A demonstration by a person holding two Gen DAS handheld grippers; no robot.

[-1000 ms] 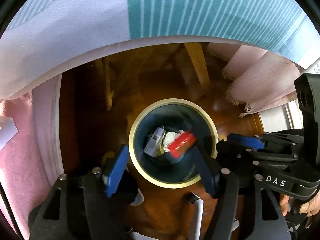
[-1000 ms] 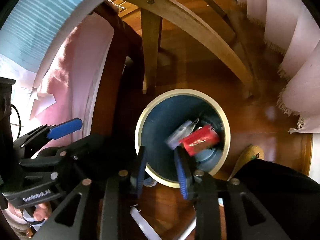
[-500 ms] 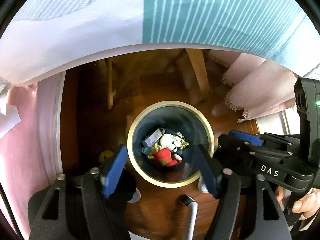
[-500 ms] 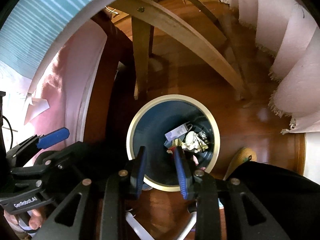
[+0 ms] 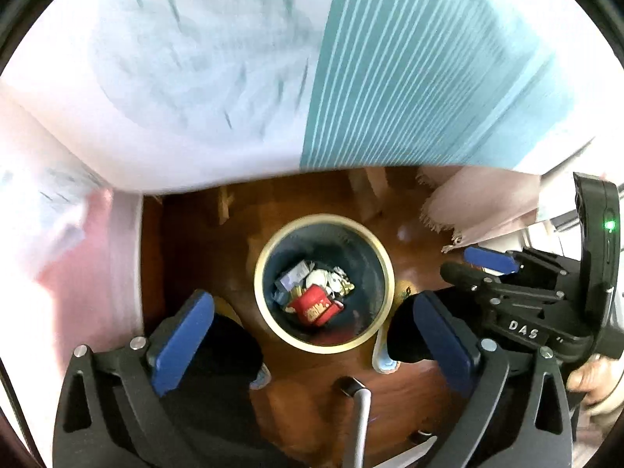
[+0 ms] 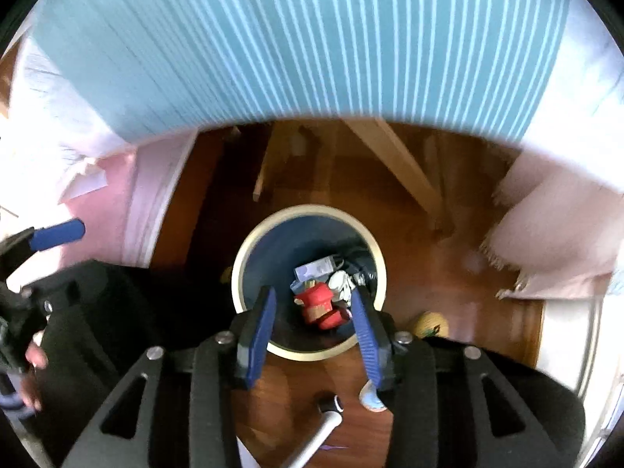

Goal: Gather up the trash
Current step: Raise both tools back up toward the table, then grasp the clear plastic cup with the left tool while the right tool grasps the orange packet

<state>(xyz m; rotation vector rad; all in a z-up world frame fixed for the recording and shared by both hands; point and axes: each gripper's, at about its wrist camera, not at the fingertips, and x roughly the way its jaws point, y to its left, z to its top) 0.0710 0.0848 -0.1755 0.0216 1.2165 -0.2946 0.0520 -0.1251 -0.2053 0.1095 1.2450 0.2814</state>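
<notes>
A round dark-blue trash bin with a cream rim (image 5: 384,284) (image 6: 238,273) stands on the wooden floor below both grippers. At its bottom lies a red packet (image 5: 314,306) (image 6: 318,302) among white and silvery wrappers (image 5: 325,279) (image 6: 337,279). My left gripper (image 5: 312,329) hangs high above the bin, its jaws opening wide, nothing between them. My right gripper (image 6: 314,316) is also above the bin, jaws opening, nothing held. The right gripper's body (image 5: 518,304) shows at the right of the left wrist view.
A table with a teal-striped and white cloth (image 5: 409,78) (image 6: 312,39) overhangs the far side. Wooden legs (image 6: 401,163) stand beyond the bin. Pink fringed fabric (image 5: 483,206) (image 6: 553,234) hangs on the right, a pink cover (image 5: 89,273) on the left. The person's feet flank the bin.
The red packet dropped from mid-air to the bottom of the bin. Both grippers rose, so the bin looks smaller and the tablecloth fills more of each view. Both sets of jaws widened.
</notes>
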